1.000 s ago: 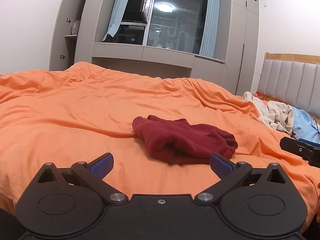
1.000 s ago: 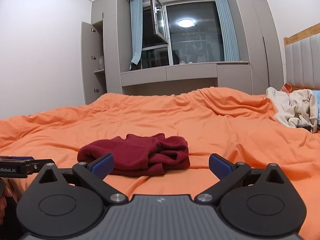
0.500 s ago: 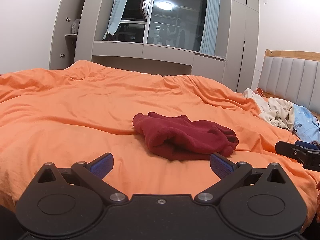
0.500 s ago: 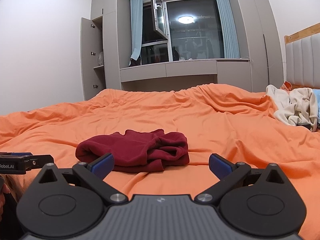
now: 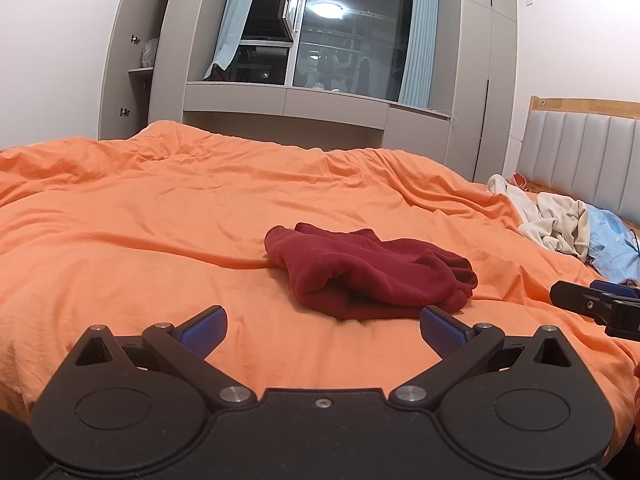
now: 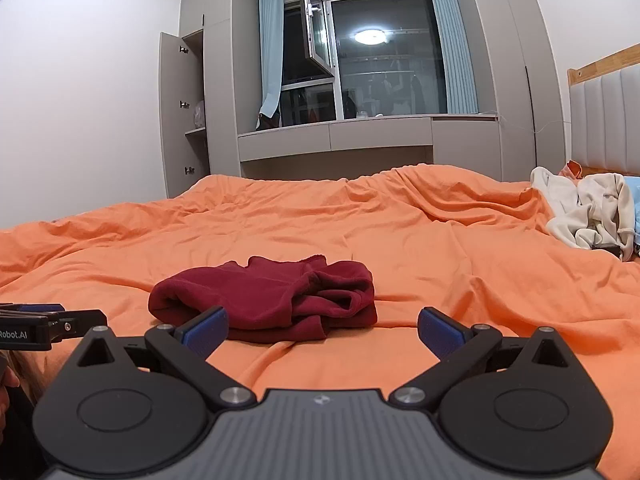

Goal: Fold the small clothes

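A small dark red garment point(image 5: 368, 272) lies crumpled on the orange bedspread point(image 5: 160, 240), just beyond both grippers. It also shows in the right wrist view point(image 6: 272, 296). My left gripper point(image 5: 322, 330) is open and empty, low over the bed, just short of the garment's near edge. My right gripper point(image 6: 322, 330) is open and empty, with its left fingertip point(image 6: 206, 326) in front of the garment's near edge. The right gripper's tip shows at the right edge of the left wrist view point(image 5: 596, 304).
A pile of cream clothes point(image 5: 552, 224) and a light blue item point(image 5: 616, 244) lie at the far right by the padded headboard point(image 5: 580, 152). Grey cupboards point(image 6: 460, 140) and a window stand beyond the bed. The orange bedspread point(image 6: 440, 248) is wrinkled all over.
Both views have tilted up slightly, so the garment sits a little lower and nearer to the fingertips. Both grippers stay open.
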Action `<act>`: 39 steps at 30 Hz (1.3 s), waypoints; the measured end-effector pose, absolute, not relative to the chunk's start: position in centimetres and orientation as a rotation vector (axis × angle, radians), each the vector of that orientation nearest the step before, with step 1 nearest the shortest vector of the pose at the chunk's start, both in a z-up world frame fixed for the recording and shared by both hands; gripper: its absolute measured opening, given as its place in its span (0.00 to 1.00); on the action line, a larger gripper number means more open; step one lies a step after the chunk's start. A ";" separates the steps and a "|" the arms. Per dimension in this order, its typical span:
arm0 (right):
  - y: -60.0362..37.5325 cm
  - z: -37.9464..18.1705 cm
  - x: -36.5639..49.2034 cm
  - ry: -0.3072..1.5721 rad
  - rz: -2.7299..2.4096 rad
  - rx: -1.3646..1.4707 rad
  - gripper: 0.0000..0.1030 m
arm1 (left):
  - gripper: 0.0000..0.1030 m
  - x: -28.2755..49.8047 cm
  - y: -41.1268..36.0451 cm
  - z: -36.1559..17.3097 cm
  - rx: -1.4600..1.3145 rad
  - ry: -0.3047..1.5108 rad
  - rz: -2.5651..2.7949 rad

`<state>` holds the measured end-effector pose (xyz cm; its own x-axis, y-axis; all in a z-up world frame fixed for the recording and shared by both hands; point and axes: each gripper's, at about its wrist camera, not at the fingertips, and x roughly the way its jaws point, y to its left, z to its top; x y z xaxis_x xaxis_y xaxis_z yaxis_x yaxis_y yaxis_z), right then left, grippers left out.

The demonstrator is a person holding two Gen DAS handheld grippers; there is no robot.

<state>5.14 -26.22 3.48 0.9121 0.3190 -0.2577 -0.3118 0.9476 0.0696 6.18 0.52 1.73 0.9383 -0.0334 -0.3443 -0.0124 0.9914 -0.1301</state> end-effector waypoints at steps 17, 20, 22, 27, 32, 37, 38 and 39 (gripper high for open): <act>-26.1 3.5 5.1 0.273 0.324 0.025 1.00 | 0.99 6.2 0.5 1.7 -0.129 0.354 -0.010; -26.1 3.4 5.1 0.273 0.324 0.025 1.00 | 0.99 6.2 0.5 1.7 -0.128 0.354 -0.011; -26.1 3.4 5.1 0.274 0.324 0.024 1.00 | 0.99 6.2 0.4 1.7 -0.128 0.354 -0.010; -26.1 3.5 5.1 0.273 0.324 0.025 1.00 | 0.99 6.2 0.4 1.8 -0.127 0.355 -0.010; -26.1 3.4 5.1 0.275 0.323 0.027 1.00 | 0.99 6.3 0.4 1.8 -0.127 0.355 -0.010; -26.3 3.1 5.0 0.280 0.325 0.026 1.00 | 0.99 6.3 0.4 1.8 -0.127 0.355 -0.010; -26.3 3.1 5.0 0.279 0.325 0.026 1.00 | 0.99 6.3 0.4 1.8 -0.127 0.355 -0.010; -26.2 3.1 5.0 0.280 0.324 0.027 1.00 | 0.99 6.3 0.4 1.8 -0.127 0.356 -0.010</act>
